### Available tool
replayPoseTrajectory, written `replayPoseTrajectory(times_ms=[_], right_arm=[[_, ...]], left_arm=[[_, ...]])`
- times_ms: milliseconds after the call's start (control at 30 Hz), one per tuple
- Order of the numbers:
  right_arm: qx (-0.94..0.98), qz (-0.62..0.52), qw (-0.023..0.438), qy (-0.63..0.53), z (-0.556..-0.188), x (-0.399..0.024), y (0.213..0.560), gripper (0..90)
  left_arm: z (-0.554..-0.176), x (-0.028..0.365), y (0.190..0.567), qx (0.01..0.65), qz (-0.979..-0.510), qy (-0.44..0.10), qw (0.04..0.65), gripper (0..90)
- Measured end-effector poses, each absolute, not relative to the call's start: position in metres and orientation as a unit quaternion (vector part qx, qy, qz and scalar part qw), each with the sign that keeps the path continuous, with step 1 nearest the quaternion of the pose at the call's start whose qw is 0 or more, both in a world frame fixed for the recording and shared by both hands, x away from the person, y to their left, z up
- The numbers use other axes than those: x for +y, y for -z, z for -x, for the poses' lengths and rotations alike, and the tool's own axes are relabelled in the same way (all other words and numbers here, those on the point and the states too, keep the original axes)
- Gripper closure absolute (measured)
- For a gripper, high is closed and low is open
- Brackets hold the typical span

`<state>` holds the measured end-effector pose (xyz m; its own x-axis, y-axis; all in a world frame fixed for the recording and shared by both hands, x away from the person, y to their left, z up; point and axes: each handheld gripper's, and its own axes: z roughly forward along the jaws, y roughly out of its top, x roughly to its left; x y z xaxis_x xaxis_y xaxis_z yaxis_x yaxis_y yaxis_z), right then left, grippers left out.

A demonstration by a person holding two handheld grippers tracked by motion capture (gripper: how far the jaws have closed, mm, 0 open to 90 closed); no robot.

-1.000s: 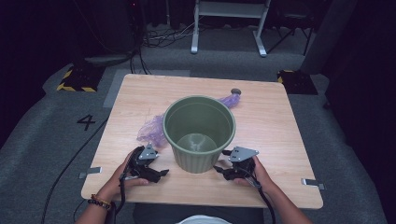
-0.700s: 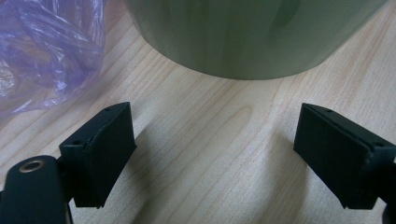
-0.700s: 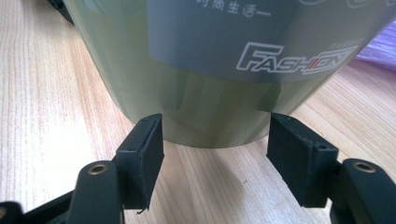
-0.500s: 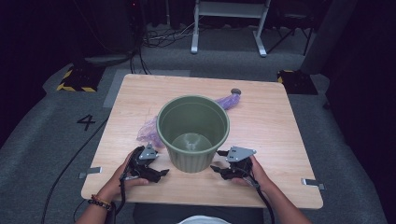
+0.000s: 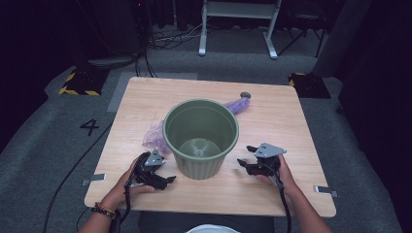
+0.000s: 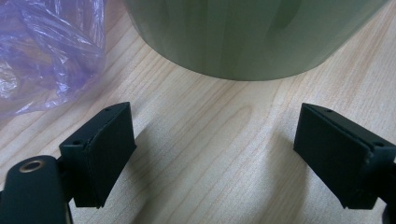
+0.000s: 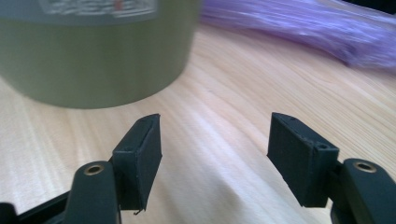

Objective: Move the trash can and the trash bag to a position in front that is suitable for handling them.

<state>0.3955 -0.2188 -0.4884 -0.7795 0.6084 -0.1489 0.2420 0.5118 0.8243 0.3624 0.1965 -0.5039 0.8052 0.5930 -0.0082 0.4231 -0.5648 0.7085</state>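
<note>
Two hand-held grippers flank a green plastic bin (image 5: 201, 137) near the front edge of a wooden table (image 5: 291, 121), each set low on the boards and neither touching it. The left gripper (image 5: 167, 180) lies just beside the bin's base with its jaws spread wide and nothing between them; its own view looks straight at the bin's lower wall (image 6: 243, 37), with bare wood in the gap. The right gripper (image 5: 241, 163) sits a little farther off on the other side, its jaws also apart and empty; they have just closed in a touch, then eased slightly wider, with nothing between them.

Upright and empty, the bin looks light, stiff-walled and smooth, so a squeeze across its round, tapering body would likely slip. The rolled rim appears the surest place to pinch, one jaw inside and one outside, or the two grippers could press in from opposite sides. Being light, it may slide or tip if pushed low on one side.

Beyond the bin, a crumpled purple plastic bag (image 5: 155, 136) lies against its far left side, soft, thin and apt to snag on a jaw. A tight purple roll of bags (image 5: 238, 103) lies behind and to the right, with a small dark round object (image 5: 245, 95) at its far end. Nothing stands between either gripper and the bin.
</note>
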Motion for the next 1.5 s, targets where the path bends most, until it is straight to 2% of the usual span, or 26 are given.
replayPoseTrajectory(times_ms=[333,533,800,833,867,1000,1167,1333,1500], right_arm=[[0.806,-0.311,0.232,-0.447,-0.424,-0.238,0.475,39.9],[0.791,-0.337,0.235,-0.453,-0.453,-0.238,0.470,45.7],[0.792,-0.345,0.231,-0.448,-0.485,-0.227,0.462,45.7],[0.793,-0.344,0.231,-0.447,-0.488,-0.226,0.461,47.0],[0.796,-0.341,0.239,-0.441,-0.494,-0.222,0.460,53.8],[0.800,-0.335,0.244,-0.434,-0.508,-0.215,0.459,57.1],[0.792,-0.350,0.244,-0.437,-0.531,-0.204,0.457,52.1],[0.779,-0.369,0.240,-0.446,-0.553,-0.187,0.456,40.0],[0.781,-0.379,0.241,-0.435,-0.573,-0.162,0.458,38.0]], left_arm=[[-0.362,0.197,0.504,0.290,-0.877,-0.116,0.366,12.3],[-0.362,0.197,0.504,0.290,-0.877,-0.116,0.366,12.2],[-0.362,0.197,0.504,0.290,-0.877,-0.116,0.366,12.2],[-0.362,0.197,0.504,0.290,-0.877,-0.116,0.366,12.3],[-0.362,0.197,0.504,0.290,-0.877,-0.116,0.366,12.2],[-0.362,0.197,0.504,0.290,-0.877,-0.116,0.366,12.2],[-0.362,0.197,0.504,0.290,-0.877,-0.116,0.366,12.3],[-0.362,0.197,0.504,0.290,-0.877,-0.116,0.365,12.3],[-0.362,0.197,0.504,0.289,-0.877,-0.116,0.366,12.4]])
